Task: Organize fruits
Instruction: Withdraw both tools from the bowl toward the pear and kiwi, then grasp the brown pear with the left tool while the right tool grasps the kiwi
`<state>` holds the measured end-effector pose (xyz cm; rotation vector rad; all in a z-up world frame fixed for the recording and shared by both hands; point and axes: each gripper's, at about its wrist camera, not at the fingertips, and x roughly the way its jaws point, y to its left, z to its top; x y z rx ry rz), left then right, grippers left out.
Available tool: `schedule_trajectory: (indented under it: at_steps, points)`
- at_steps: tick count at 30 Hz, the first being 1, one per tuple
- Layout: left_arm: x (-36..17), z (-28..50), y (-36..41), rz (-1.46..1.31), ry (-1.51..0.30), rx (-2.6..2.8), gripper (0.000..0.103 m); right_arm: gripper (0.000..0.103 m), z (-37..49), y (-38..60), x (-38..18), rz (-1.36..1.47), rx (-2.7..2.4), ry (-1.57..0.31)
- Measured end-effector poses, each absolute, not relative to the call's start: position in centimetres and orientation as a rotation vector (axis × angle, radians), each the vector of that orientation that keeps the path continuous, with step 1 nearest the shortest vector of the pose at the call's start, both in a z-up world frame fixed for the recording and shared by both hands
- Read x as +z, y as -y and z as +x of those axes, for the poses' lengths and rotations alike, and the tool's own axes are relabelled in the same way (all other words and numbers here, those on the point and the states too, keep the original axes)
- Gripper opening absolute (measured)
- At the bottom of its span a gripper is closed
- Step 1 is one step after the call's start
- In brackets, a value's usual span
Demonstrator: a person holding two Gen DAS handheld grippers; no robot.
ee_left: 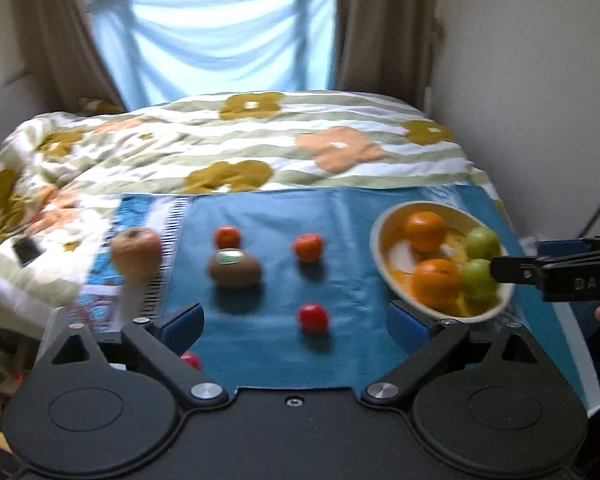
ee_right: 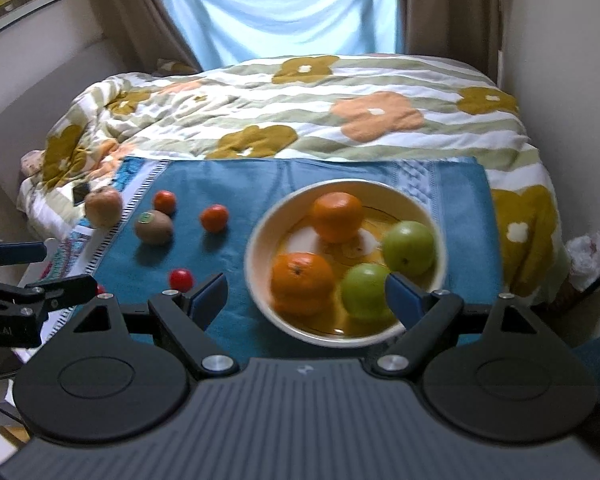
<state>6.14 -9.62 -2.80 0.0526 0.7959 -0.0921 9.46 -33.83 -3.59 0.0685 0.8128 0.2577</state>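
A cream bowl (ee_right: 260, 240) on a blue towel (ee_right: 240, 184) holds two oranges (ee_right: 300, 280) and two green apples (ee_right: 408, 246). My right gripper (ee_right: 306, 300) is open and empty over the bowl's near rim, beside the nearer green apple (ee_right: 366, 290). My left gripper (ee_left: 294, 326) is open and empty above the towel, close to a red tomato (ee_left: 313, 317). Loose on the towel lie a kiwi (ee_left: 234, 270), two small orange-red fruits (ee_left: 308, 247), another red tomato (ee_left: 191, 360) and a pale apple (ee_left: 136, 254). The bowl (ee_left: 384, 256) sits right of the left gripper.
The towel lies on a bed with a flowered blanket (ee_right: 320, 120). A dark phone (ee_left: 27, 251) lies on the blanket at left. Walls close in at right and left. Curtains and a window (ee_right: 280, 8) are behind the bed. The right gripper's arm (ee_left: 560, 276) reaches in over the bowl.
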Motion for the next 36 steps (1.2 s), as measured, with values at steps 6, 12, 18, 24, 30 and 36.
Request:
schedule_trajectory:
  at_steps: [6, 12, 18, 24, 30, 36]
  points:
    - [-2.1, 5.9, 4.5, 0.047, -0.791, -0.006, 0.1, 0.102, 10.3, 29.5, -2.7, 0.055, 0.296, -0.817]
    - [-2.2, 7.4, -0.5, 0.083, -0.805, 0.011, 0.1, 0.103, 11.4, 24.3, -3.2, 0.054, 0.286, -0.82]
    - [-3.1, 10.7, -4.6, 0.143, -0.829, -0.027, 0.1, 0.103, 13.5, 20.2, -4.5, 0.171, 0.247, -0.876]
    - [-4.9, 14.5, -7.6, 0.169, -0.878, -0.09, 0.1, 0.103, 15.9, 17.5, -6.4, 0.286, 0.148, -0.945]
    - [-7.1, 18.9, -9.4, 0.157, -0.913, -0.177, 0.1, 0.103, 17.5, 14.3, -7.9, 0.259, 0.077, -0.948]
    - [-9.3, 22.4, -9.3, 0.165, -0.939, -0.266, 0.099, 0.103, 19.2, 12.9, -9.5, 0.316, 0.035, -0.956]
